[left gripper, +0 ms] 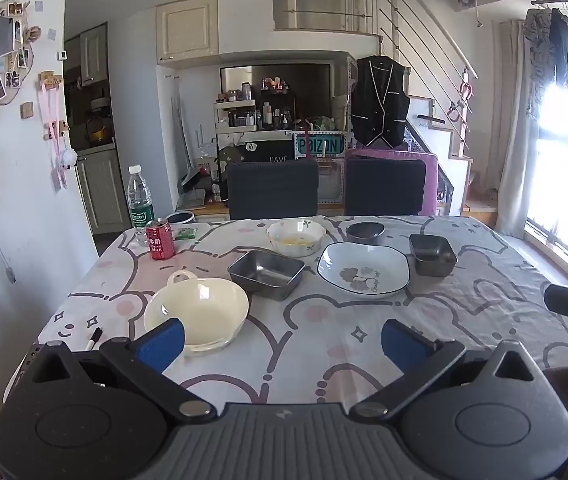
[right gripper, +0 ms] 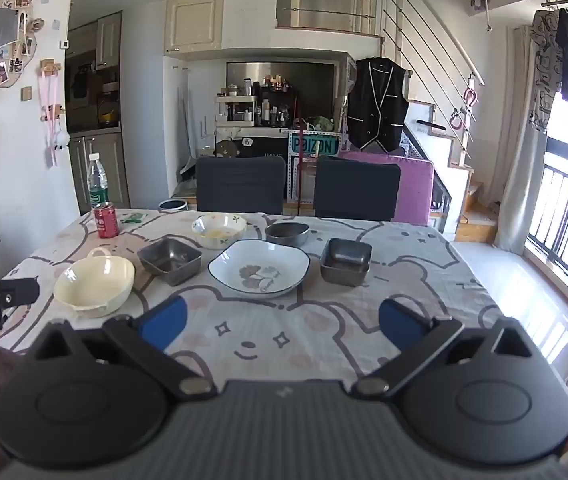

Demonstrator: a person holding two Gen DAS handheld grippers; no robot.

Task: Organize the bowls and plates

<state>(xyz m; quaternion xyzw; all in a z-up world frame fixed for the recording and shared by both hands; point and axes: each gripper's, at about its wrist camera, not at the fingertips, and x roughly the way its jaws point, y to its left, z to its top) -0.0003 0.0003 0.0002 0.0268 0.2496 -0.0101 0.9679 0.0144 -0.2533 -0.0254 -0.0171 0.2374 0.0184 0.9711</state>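
Both tongs, left (left gripper: 282, 338) and right (right gripper: 282, 322), gape empty over bare tablecloth (right gripper: 284, 344) short of the dishes.

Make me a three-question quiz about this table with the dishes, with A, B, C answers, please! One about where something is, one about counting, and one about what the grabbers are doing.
1. Where is the red can?
A. Inside the cream bowl
B. On the table near the water bottle
C. On a chair

2. How many metal dishes are on the table?
A. One
B. Three
C. Six

3. What is the left gripper doing?
A. Open, holding nothing
C. Squeezing a spoon
B. Clamped on the plate

Answers:
1. B: the can stands on the cloth at the far left corner, just in front of the bottle.
2. B: there are two square metal trays and one round metal bowl.
3. A: its blue pads stand wide apart with only tablecloth between them; the right gripper is the same.
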